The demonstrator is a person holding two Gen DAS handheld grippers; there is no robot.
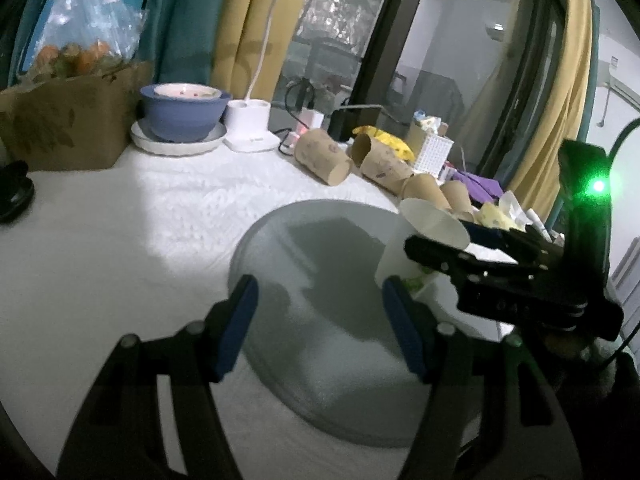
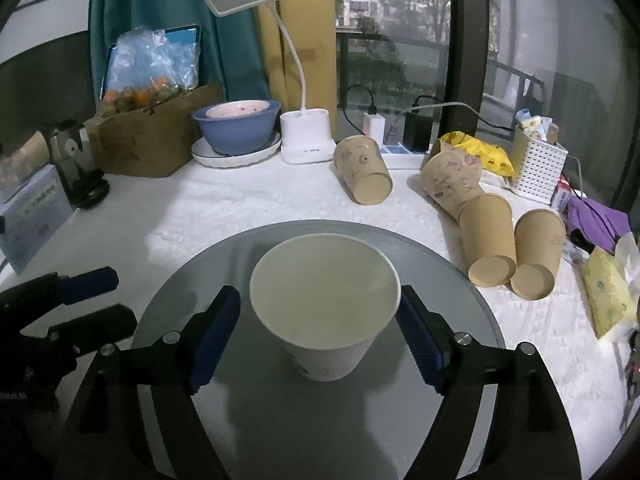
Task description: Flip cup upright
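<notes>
A white paper cup (image 2: 325,304) stands upright, mouth up, on a round grey plate (image 2: 280,420). My right gripper (image 2: 320,336) is open, its blue-padded fingers (image 2: 214,336) on either side of the cup with a gap on each side. In the left wrist view the cup (image 1: 424,244) sits at the plate's (image 1: 320,320) right edge, with the right gripper (image 1: 480,260) around it. My left gripper (image 1: 320,328) is open and empty above the plate, left of the cup.
Several brown paper cups (image 2: 492,240) lie on their sides on the white cloth at right. A blue bowl (image 2: 238,128) on a white dish, a white desk lamp (image 2: 306,140), a cardboard box (image 2: 152,136) and a white basket (image 2: 538,168) stand at the back.
</notes>
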